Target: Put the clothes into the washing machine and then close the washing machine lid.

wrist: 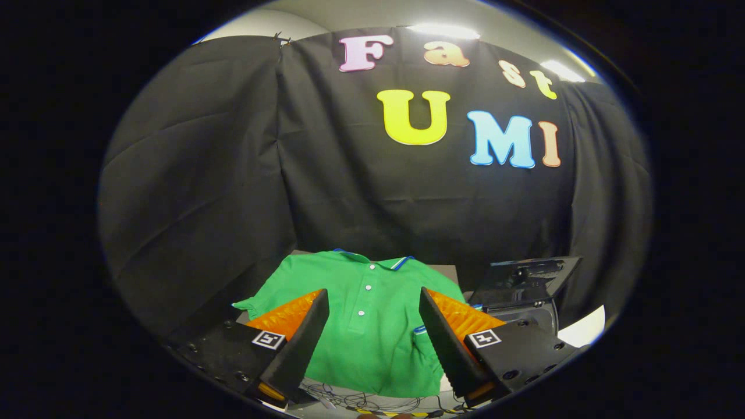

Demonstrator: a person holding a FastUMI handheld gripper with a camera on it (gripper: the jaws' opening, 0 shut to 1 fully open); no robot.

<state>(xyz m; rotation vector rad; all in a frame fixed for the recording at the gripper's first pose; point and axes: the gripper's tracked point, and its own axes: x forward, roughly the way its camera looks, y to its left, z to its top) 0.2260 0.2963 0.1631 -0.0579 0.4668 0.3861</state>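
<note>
**Currently: tongs spread above green shirt, washer lid raised**

Presently the tongs stand spread wide, with a clear gap between the two fingers and nothing pinched. Neither finger touches the garment; both hang above it, one over each side of the chest.

The green short-sleeved polo shirt with white buttons and a blue-and-white trimmed collar lies spread flat, front side up, on the grey table. Its button placket runs straight up the gap between the fingers, and the collar lies beyond the fingertips, toward the booth's black cloth wall. One sleeve reaches out past the left finger. The shirt's lower hem lies near the table's front edge, between the bases of the fingers.

The dark miniature washing machine with a tinted lid stands just beside the shirt, on the right-hand side, beyond the right finger. Its lid is raised and tilted back (the opening below it is largely hidden by the right finger, so its contents cannot be told).

A tangle of thin dark cables lies below the shirt's hem, close to the tongs' base.
</note>
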